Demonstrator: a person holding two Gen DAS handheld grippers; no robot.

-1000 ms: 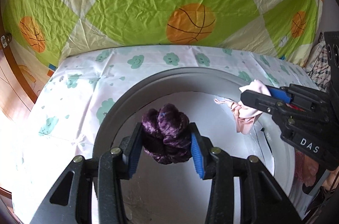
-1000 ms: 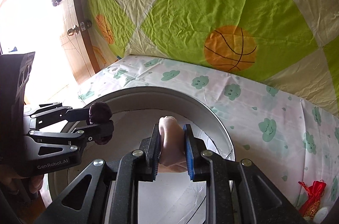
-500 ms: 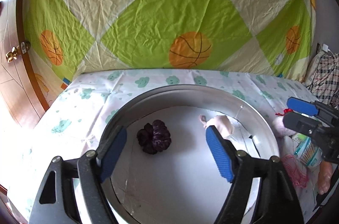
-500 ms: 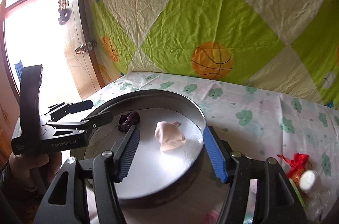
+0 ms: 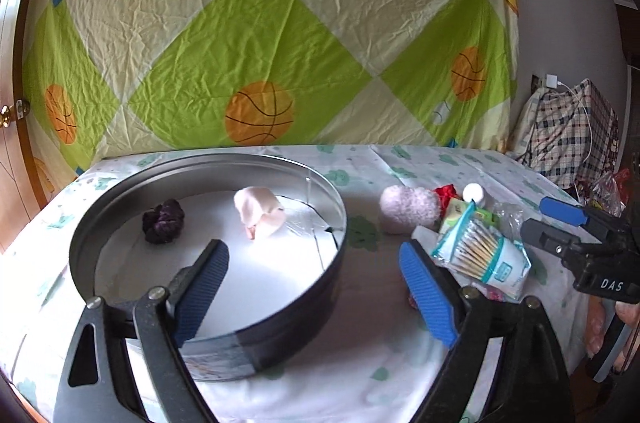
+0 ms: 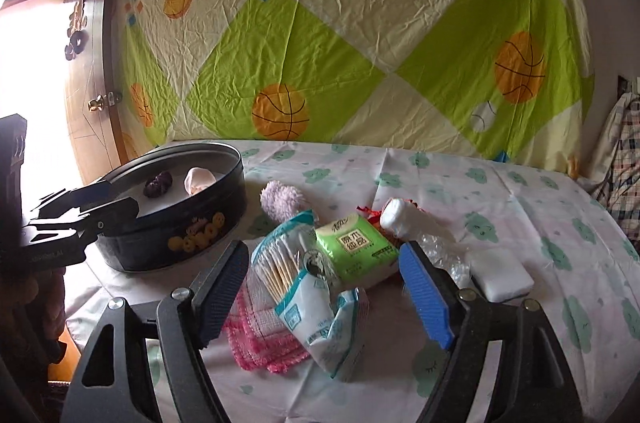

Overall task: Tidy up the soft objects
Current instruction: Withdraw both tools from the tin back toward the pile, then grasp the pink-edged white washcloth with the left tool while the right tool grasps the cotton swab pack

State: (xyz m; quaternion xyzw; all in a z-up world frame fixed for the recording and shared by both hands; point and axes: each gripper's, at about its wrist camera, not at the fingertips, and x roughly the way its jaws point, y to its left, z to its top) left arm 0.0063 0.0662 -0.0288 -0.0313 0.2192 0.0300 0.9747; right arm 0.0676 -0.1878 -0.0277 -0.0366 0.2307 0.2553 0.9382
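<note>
While both grippers hover with jaws spread wide and holding nothing, the dark purple velvet scrunchie (image 5: 163, 224) and the pale pink soft cloth bundle (image 5: 259, 212) lie apart on the white floor of the round dark metal tin (image 5: 280, 319). From the tin, at three o'clock on the cloud-print bed sheet (image 6: 520, 207), sit a fluffy lilac ball (image 6: 280, 200), a cotton-swab bag (image 6: 296, 287), a green tissue pack (image 6: 354, 248) and a pink mesh cloth (image 6: 256, 335). Left gripper (image 5: 312, 287) faces the tin's right edge; right gripper (image 6: 324, 287) faces the pile.
</note>
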